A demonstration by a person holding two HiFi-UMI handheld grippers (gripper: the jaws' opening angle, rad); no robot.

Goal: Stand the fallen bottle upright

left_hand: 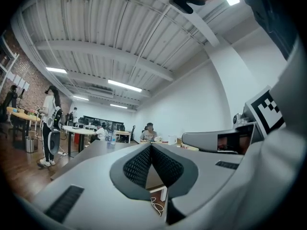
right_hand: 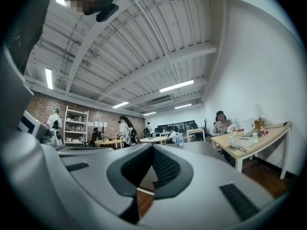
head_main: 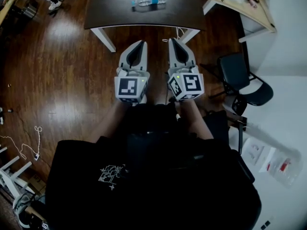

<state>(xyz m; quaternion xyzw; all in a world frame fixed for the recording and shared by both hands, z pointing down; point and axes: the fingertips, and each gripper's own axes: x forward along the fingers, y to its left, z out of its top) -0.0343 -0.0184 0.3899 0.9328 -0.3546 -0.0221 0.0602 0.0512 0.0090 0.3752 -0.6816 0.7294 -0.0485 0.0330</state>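
The clear plastic bottle with a blue label lies on its side on the dark rectangular table with white legs, at 12 o'clock in the head view and near the table's far edge. The left gripper and right gripper are side by side over the brown wooden floor, short of the table's near edge and pointing toward 12 o'clock. Both are clenched with nothing between the ribbed pads, tips meeting. A black office chair stands at 3 o'clock of the right gripper.
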